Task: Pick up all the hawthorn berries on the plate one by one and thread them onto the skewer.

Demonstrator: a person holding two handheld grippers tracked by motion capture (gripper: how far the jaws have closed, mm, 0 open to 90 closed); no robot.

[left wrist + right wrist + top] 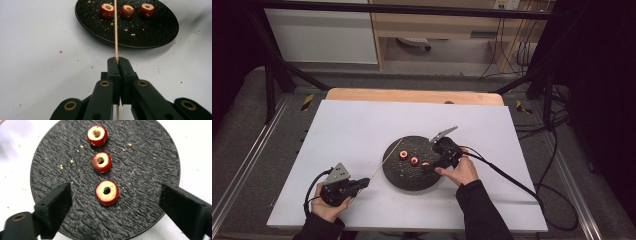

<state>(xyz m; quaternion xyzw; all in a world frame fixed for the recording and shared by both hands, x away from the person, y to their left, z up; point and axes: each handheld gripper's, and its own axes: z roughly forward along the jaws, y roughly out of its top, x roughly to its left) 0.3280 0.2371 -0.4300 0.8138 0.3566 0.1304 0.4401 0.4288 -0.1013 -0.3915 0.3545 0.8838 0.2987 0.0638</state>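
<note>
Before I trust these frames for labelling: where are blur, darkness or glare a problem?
High view: dim, dark edges, the small red cored fruit pieces coarse. Left gripper view: thin wooden skewer sharp, near black jaws soft. Right gripper view: round black textured plate crisp, white tabletop bright; no glare.

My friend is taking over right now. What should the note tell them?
Left gripper: shut on the thin wooden skewer, which points over the black plate.
Right gripper: open, hanging over the plate with the nearest fruit piece between its jaws, not touching it.
Three cored red fruit pieces lie in a row on the plate; the middle one and far one are untouched.
Done: skewer picked up.
Left: probably grab each piece and thread it on; none is on yet.
</note>
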